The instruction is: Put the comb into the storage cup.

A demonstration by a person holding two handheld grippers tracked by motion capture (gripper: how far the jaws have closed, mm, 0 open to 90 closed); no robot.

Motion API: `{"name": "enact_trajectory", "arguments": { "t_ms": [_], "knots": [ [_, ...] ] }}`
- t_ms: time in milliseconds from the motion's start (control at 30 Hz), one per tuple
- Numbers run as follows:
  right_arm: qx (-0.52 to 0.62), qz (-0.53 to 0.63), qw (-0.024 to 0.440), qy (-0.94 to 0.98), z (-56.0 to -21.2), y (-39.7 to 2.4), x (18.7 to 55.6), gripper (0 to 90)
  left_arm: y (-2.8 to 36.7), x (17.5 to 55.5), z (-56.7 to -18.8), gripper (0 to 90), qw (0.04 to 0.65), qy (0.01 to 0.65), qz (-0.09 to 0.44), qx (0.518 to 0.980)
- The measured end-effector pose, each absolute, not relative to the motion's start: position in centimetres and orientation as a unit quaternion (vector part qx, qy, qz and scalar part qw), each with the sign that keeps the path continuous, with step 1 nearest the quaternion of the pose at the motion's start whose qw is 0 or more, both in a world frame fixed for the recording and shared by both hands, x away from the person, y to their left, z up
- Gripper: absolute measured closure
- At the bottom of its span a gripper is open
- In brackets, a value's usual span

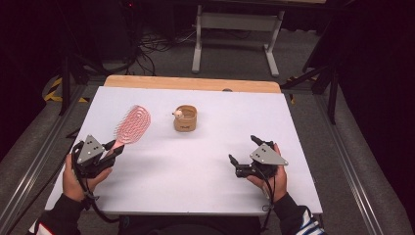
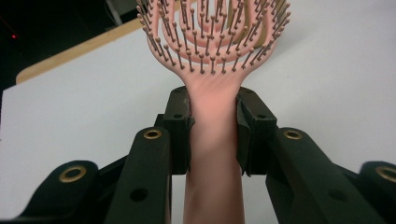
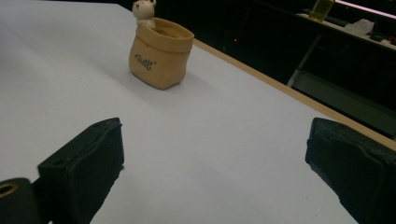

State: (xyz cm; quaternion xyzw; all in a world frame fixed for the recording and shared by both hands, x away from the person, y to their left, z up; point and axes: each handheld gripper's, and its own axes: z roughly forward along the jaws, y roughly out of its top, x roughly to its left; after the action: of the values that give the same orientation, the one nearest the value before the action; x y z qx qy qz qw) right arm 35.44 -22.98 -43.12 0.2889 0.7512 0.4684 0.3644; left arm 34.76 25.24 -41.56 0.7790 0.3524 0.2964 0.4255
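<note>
Now I see my left gripper clamping the pink hairbrush by its handle, head angled toward upper right.

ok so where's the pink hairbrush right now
In the high view the pink plastic hairbrush is at the table's left, its handle clamped in the left hand-held gripper, head pointing toward the tan sack-shaped pot.

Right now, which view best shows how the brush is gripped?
The left gripper view: the left claw has a pad pressed on each side of the pink brush at its handle, just below the bristles. The high view shows the brush whole but small, its handle in that claw. The right gripper view looks at the pot instead.
</note>
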Motion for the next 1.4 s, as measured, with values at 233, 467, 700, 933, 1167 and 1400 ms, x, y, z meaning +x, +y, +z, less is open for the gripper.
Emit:
{"name": "enact_trajectory", "arguments": {
  "t_ms": [233, 467, 700, 933, 1167, 1400],
  "knots": [
    [0.323, 0.477, 0.394, 0.716, -41.9, -22.7, 36.4, 6.6, 24.1, 34.9, -41.6, 69.6, 0.471, 0.339, 0.306, 0.755],
    [0.339, 0.511, 0.351, 0.708, -41.0, -21.7, 37.5, 4.4, 22.5, 35.2, -41.8, 69.6, 0.487, 0.322, 0.306, 0.752],
    [0.32, 0.539, 0.299, 0.72, -40.2, -19.6, 38.2, 4.4, 20.2, 35.2, -42.2, 69.6, 0.496, 0.296, 0.302, 0.759],
    [0.293, 0.56, 0.263, 0.729, -39.5, -17.0, 38.3, 4.0, 18.0, 35.4, -42.5, 69.6, 0.498, 0.274, 0.298, 0.767],
    [0.285, 0.573, 0.215, 0.738, -39.1, -14.7, 38.2, 5.9, 16.0, 35.3, -42.5, 69.5, 0.494, 0.251, 0.301, 0.776],
    [0.275, 0.585, 0.17, 0.744, -39.0, -12.7, 38.1, 6.4, 14.5, 35.2, -42.8, 69.6, 0.495, 0.236, 0.3, 0.781]
  ]
}}
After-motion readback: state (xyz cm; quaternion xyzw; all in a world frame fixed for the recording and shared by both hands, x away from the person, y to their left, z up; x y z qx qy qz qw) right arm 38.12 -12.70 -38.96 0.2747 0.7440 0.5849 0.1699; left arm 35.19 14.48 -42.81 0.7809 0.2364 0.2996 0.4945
